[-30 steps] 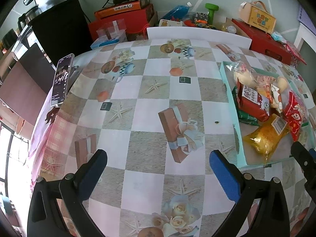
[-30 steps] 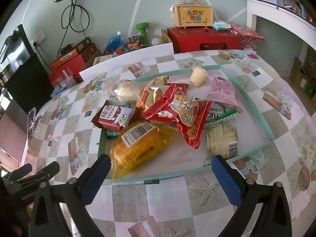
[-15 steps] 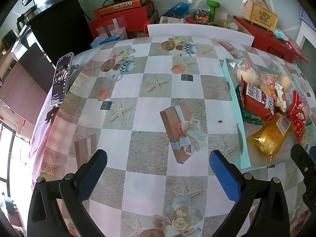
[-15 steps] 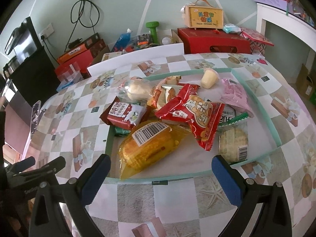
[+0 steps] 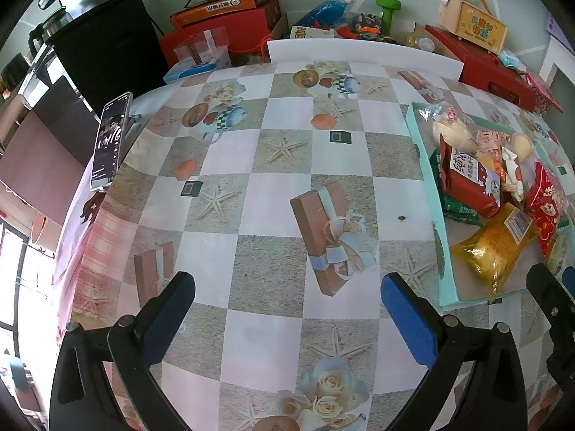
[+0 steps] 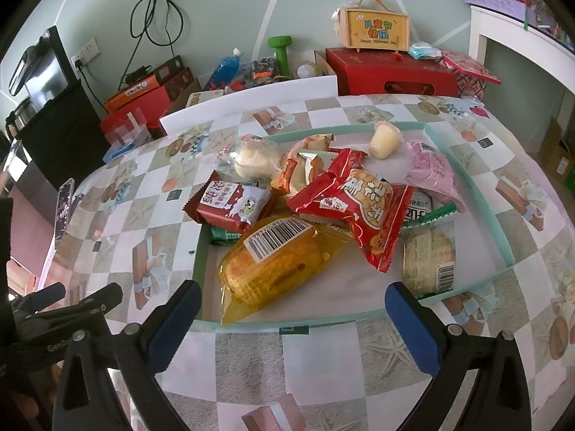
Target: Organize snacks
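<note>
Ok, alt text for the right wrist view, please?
A pile of wrapped snacks fills a shallow green tray on a checked tablecloth, a yellow packet nearest. The right gripper hangs open and empty before the tray.

Left gripper [image 5: 287,318], right gripper [image 6: 293,325]: black frames, blue pads, silver screws.

Landmark: the teal tray [image 6: 503,248] on the desk [image 5: 251,186].
Left of the tray: wide stretch of bare desk, free passage; only a phone [image 5: 107,143] leaning at the far left edge.
Inside the tray: crowded; yellow packet [image 6: 273,265], red packet [image 6: 359,208], dark red packet [image 6: 233,204] and pink packet [image 6: 431,172] overlap in the middle.
Tray's near right corner: bare floor strip beside a round biscuit pack [image 6: 427,258].
Behind the tray: white board [image 6: 251,100], then boxes.
</note>
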A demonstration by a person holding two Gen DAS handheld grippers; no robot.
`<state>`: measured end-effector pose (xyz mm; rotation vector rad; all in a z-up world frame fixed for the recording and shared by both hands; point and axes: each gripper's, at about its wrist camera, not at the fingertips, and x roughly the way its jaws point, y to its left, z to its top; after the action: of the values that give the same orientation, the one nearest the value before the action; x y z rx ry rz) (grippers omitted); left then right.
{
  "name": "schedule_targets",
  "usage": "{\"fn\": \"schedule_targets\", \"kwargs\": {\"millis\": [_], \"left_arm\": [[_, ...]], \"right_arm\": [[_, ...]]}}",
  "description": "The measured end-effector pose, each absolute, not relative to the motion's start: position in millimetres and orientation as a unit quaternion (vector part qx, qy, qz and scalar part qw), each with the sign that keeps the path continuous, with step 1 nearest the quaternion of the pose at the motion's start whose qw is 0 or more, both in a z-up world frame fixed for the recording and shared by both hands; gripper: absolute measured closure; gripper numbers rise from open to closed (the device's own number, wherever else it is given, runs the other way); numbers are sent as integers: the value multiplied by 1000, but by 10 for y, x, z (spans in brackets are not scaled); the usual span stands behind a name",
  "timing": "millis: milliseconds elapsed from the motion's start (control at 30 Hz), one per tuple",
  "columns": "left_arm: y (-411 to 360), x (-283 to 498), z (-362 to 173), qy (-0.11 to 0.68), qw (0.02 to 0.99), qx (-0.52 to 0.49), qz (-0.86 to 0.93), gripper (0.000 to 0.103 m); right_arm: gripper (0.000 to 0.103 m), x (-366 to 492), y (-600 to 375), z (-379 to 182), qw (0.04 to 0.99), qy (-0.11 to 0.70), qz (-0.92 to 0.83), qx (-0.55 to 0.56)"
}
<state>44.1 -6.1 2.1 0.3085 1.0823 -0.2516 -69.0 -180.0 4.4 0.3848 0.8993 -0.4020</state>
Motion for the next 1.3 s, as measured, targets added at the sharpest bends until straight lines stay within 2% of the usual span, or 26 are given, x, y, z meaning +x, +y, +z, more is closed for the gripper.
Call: {"fn": "schedule_targets", "kwargs": {"millis": [1300], "left_arm": [[-36,441,11,512,839,140,-115,0]], "right_arm": [[0,-683,-1834,-31,852,445,-202,190]]}}
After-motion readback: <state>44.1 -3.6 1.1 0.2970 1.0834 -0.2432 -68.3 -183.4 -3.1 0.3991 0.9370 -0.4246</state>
